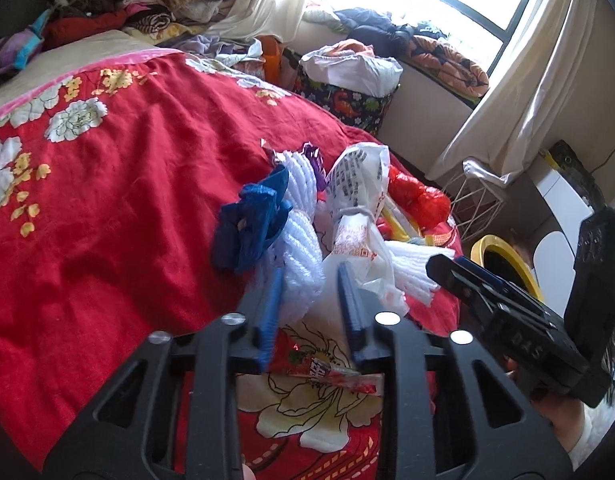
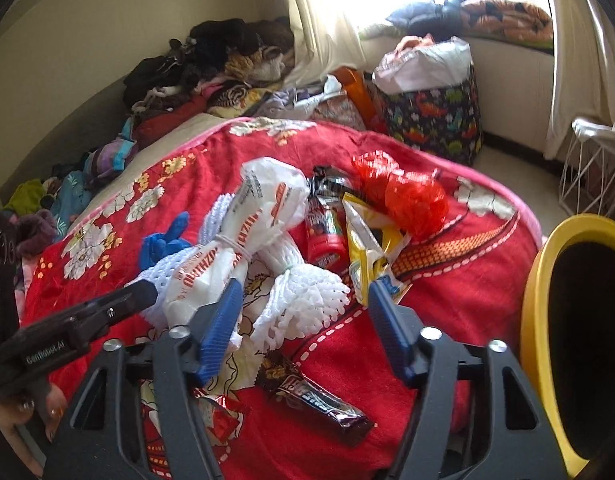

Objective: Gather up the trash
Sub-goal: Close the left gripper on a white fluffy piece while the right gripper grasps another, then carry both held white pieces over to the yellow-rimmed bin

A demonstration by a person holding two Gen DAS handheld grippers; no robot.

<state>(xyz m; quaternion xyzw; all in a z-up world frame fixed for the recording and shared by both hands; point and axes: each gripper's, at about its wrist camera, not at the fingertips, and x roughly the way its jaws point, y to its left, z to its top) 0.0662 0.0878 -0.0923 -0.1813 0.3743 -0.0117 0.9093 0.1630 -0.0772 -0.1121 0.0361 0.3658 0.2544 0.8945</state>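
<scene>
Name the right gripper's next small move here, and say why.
Probably close the right gripper on the white foam net. Its jaws stand open astride that net, with the pads not yet pressing it. The yellow bin sits just to the right, ready for the drop.

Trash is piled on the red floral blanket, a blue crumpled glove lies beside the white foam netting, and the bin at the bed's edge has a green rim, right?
Not quite: the round bin's rim is yellow, as the right wrist view shows. The red floral blanket, blue crumpled glove and white foam netting are as you say.
</scene>
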